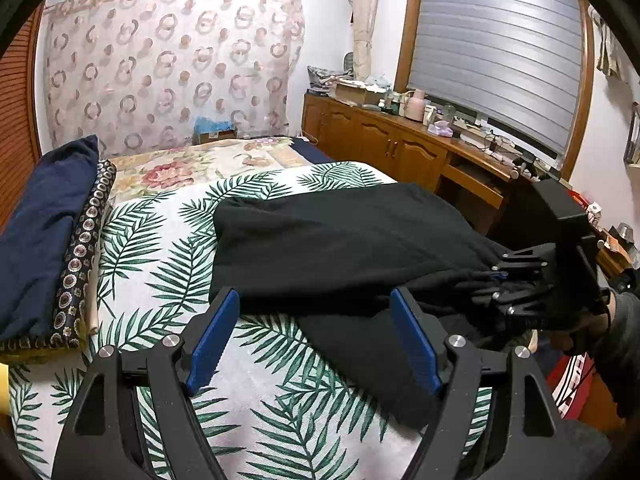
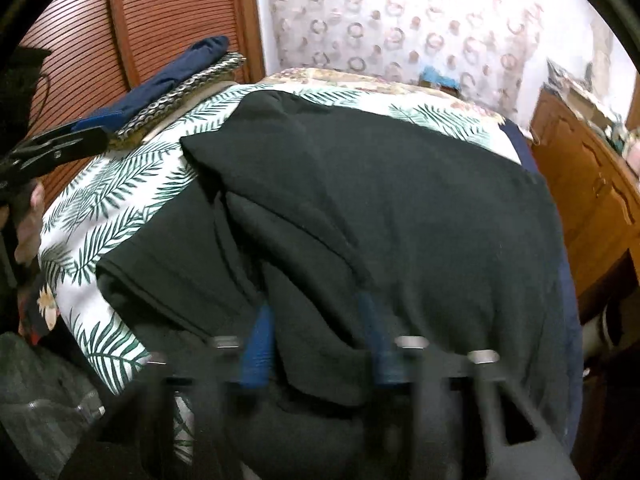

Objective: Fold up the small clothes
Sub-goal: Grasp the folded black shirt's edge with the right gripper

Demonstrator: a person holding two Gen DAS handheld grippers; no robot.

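Note:
A black garment (image 1: 340, 240) lies spread on the palm-leaf bed cover (image 1: 168, 264). My left gripper (image 1: 314, 300) is open and empty, its blue pads just above the garment's near edge. My right gripper (image 1: 500, 276) shows in the left wrist view at the garment's right end, its fingers closed on bunched black cloth. In the right wrist view the garment (image 2: 400, 200) fills the frame. My right gripper (image 2: 316, 316) is blurred, and a fold of cloth sits between its blue pads (image 2: 260, 340). The left gripper (image 2: 52, 148) shows at the far left.
Navy pillow (image 1: 44, 232) and a patterned cushion (image 1: 84, 256) lie along the bed's left side. A wooden cabinet (image 1: 400, 140) with clutter on top runs along the right, under a shuttered window. A louvred wooden door (image 2: 132, 20) stands behind the pillows.

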